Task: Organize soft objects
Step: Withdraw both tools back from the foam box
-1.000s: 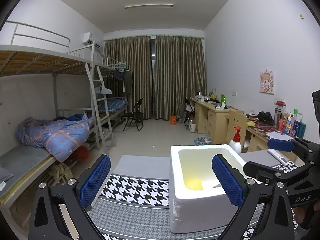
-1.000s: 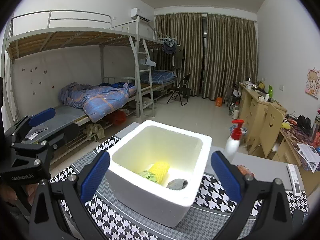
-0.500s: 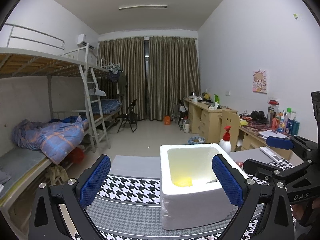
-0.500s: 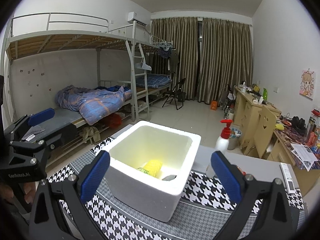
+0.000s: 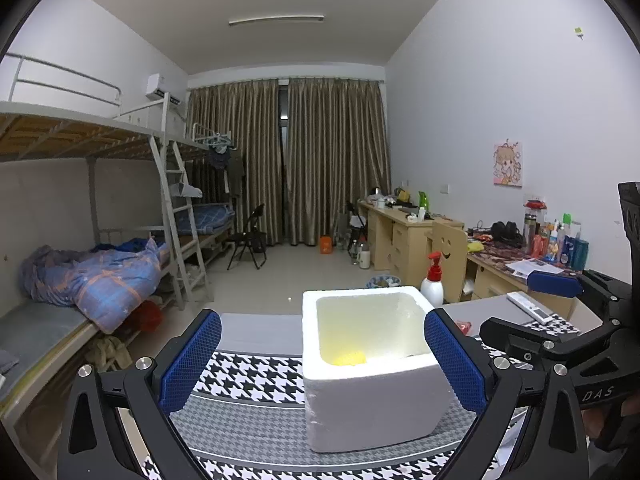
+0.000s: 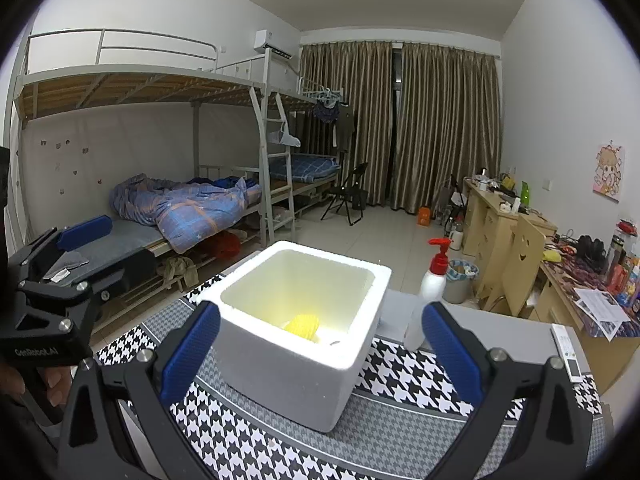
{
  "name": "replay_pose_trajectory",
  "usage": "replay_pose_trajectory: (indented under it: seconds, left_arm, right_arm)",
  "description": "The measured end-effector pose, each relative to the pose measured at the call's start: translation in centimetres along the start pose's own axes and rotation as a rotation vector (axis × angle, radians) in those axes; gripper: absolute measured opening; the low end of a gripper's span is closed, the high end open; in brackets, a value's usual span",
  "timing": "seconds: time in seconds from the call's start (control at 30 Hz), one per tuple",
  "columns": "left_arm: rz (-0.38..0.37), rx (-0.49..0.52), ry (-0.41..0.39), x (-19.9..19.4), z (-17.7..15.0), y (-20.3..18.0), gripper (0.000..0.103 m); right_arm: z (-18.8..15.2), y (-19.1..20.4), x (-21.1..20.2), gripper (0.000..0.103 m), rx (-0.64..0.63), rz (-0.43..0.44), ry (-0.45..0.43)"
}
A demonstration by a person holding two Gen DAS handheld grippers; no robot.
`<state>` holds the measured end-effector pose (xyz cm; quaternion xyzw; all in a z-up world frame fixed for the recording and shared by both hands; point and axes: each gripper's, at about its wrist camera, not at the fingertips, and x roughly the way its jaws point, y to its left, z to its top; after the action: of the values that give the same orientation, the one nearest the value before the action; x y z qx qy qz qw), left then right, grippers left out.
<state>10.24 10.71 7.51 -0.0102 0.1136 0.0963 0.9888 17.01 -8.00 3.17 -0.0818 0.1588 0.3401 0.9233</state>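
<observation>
A white foam box (image 5: 368, 364) stands on the houndstooth cloth (image 5: 256, 376); it also shows in the right wrist view (image 6: 296, 332). A yellow soft object (image 6: 302, 325) lies inside, its top showing in the left wrist view (image 5: 350, 358). My left gripper (image 5: 320, 364) is open and empty, held back from the box. My right gripper (image 6: 318, 354) is open and empty, also short of the box. Each gripper shows at the edge of the other's view: the right one (image 5: 560, 320), the left one (image 6: 60, 276).
A white pump bottle with a red top (image 6: 430, 292) stands behind the box at the right. A remote (image 6: 568, 354) lies at the table's right edge. Bunk beds (image 6: 180, 200) line the left wall, desks (image 6: 500, 216) the right.
Both grippers have drawn back and tilted up, so the box looks smaller and lower and less of its inside shows. Both stay open and empty.
</observation>
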Motion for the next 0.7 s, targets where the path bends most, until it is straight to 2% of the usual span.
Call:
replay_pose_trajectory:
  seconds: [0.7]
  left_arm:
    - [-0.032,0.003,0.014,-0.6,-0.9,-1.7,0.102]
  right_arm:
    - [-2.1,-1.9,-1.8,0.102,0.031,-0.024,-0.011]
